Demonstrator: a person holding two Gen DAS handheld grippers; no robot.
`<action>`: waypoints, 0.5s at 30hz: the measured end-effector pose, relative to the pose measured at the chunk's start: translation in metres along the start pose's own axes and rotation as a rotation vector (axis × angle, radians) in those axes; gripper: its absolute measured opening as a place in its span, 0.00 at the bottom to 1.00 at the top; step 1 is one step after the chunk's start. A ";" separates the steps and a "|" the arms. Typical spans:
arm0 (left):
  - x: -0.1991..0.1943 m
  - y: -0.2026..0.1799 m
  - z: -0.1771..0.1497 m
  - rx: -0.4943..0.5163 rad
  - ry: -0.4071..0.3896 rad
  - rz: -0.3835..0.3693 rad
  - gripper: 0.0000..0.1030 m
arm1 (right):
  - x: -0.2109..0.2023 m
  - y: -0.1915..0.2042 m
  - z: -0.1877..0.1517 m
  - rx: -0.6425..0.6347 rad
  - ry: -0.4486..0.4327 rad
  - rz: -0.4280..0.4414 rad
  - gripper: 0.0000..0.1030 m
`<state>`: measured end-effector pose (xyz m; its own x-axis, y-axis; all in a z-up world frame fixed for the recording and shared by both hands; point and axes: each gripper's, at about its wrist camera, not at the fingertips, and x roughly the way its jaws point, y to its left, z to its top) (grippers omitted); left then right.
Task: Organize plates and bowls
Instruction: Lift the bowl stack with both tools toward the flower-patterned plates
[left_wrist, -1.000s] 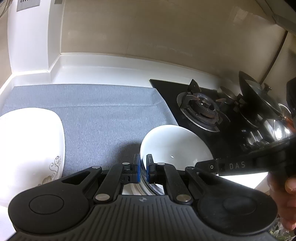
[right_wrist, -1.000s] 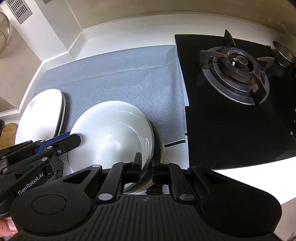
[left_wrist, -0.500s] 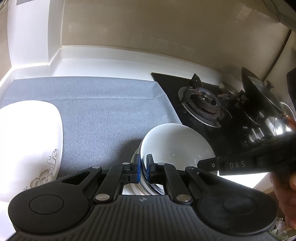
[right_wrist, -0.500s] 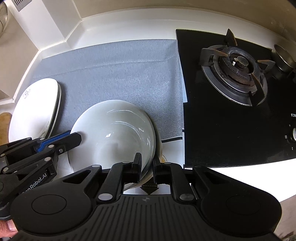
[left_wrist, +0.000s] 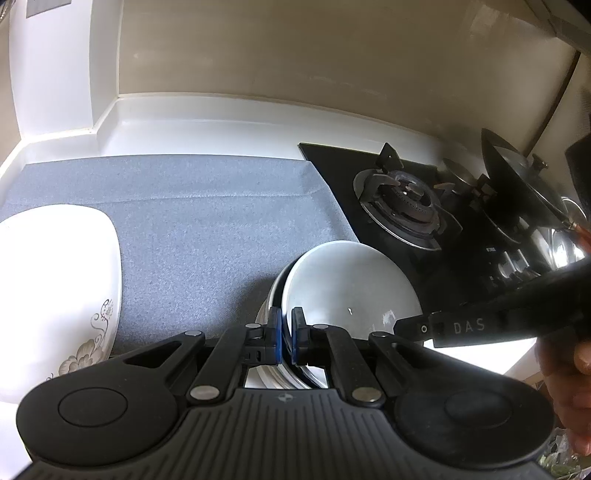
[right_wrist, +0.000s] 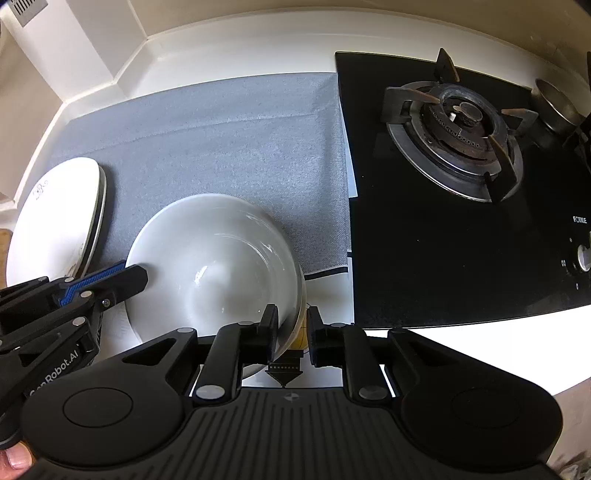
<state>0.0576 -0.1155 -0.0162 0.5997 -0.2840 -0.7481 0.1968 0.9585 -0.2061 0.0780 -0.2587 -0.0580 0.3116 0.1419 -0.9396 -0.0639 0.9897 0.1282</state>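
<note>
— Blue pads (left_wrist: 275, 332) on the left gripper (left_wrist: 284, 338) are nearly together, clenched on the near rim of the white bowl (right_wrist: 214, 258).

— And the right gripper (right_wrist: 292, 330)?

— Its fingers straddle the bowl's other rim, one inside and one outside. The gap looks slightly wider than half a second ago, but I cannot tell whether it pinches or has let go.

— What moved?

— The bowl has drifted toward the mat's corner by the stove (right_wrist: 454, 140) and sunk. It now sits nested on the white dishes beneath (left_wrist: 266, 310), at the front of the grey mat (right_wrist: 229, 140) on the table (right_wrist: 461, 343).

— So the stacking is about done?

— I'd judge so; release comes next. The flowered plates (left_wrist: 55, 277) lie well apart at the mat's left end.
</note>
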 end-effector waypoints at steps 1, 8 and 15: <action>0.000 0.000 0.000 -0.003 0.001 0.001 0.04 | 0.000 -0.001 0.000 0.000 -0.002 0.004 0.19; -0.001 -0.003 -0.003 -0.010 -0.001 0.017 0.05 | -0.002 -0.008 -0.002 0.010 -0.027 0.026 0.20; -0.003 0.011 -0.012 -0.118 0.019 0.025 0.33 | 0.002 -0.024 0.005 0.004 -0.063 0.087 0.27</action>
<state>0.0484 -0.1040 -0.0234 0.5886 -0.2605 -0.7653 0.0882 0.9617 -0.2595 0.0853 -0.2818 -0.0615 0.3637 0.2282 -0.9031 -0.0893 0.9736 0.2100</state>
